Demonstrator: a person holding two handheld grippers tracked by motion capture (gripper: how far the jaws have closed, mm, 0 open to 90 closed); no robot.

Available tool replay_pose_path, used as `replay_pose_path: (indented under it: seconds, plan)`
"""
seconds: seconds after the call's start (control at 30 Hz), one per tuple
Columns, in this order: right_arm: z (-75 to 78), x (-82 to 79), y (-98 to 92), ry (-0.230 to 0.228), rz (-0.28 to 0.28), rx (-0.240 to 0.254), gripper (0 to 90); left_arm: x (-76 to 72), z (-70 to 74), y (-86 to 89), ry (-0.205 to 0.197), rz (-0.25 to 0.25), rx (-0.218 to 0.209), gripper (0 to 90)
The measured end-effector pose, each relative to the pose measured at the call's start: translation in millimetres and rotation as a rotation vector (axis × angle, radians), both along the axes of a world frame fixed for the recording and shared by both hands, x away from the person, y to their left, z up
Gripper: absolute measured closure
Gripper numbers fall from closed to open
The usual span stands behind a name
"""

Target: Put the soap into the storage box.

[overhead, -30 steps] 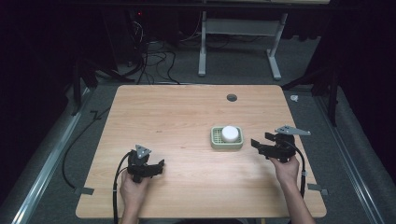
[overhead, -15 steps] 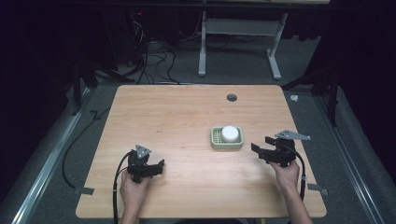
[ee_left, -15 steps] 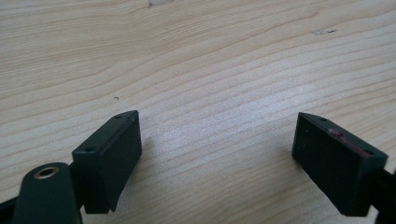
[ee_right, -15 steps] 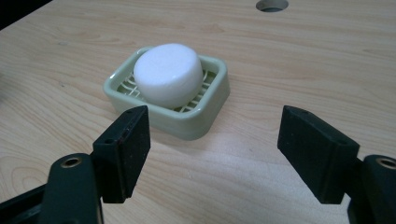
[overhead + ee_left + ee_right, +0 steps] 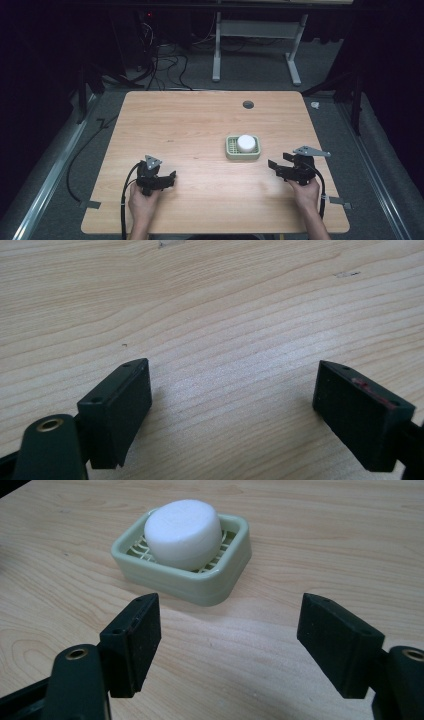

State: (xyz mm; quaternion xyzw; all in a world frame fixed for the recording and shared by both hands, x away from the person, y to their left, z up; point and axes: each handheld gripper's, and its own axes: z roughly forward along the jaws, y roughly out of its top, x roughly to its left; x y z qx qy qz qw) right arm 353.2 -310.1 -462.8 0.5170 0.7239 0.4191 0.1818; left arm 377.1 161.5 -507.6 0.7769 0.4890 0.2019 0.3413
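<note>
The white soap (image 5: 183, 533) ahead of the right gripper's jaws hides part of the soap dish (image 5: 220, 582) grid beneath it.

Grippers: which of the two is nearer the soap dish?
The right gripper. It points at the dish holding the white soap; the left gripper sits farther off over bare table.

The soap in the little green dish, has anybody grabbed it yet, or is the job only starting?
Only starting, it seems. The white soap sits in the green dish, untouched. The right gripper is open and faces the dish, with bare table between. The left gripper is open over bare wood. Nothing is held; any grabbing is left.
</note>
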Motion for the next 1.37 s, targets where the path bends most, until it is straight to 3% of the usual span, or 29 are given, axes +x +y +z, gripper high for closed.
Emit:
replay_pose_path:
  seconds: [0.37,0.6,1.0,1.17,1.37]
  plan:
    - [-13.0,-7.3,3.6,0.022,-0.007,-0.025,26.3,0.0,0.0,0.0,0.0,0.0,0.0,16.3]
    - [-21.3,-9.6,10.1,0.031,-0.004,-0.089,26.1,0.0,0.0,0.0,0.0,0.0,0.0,16.3]
    - [-34.3,-9.3,15.6,0.057,-0.002,-0.129,25.9,0.0,0.0,0.0,0.0,0.0,0.0,16.3]
    - [-39.3,-10.9,23.3,0.051,0.005,-0.228,25.5,-0.1,0.0,-0.1,0.0,-0.001,0.002,16.1]
    - [-39.4,-11.0,24.2,0.054,0.006,-0.222,25.5,-0.4,0.0,-0.1,0.0,-0.001,0.001,16.1]
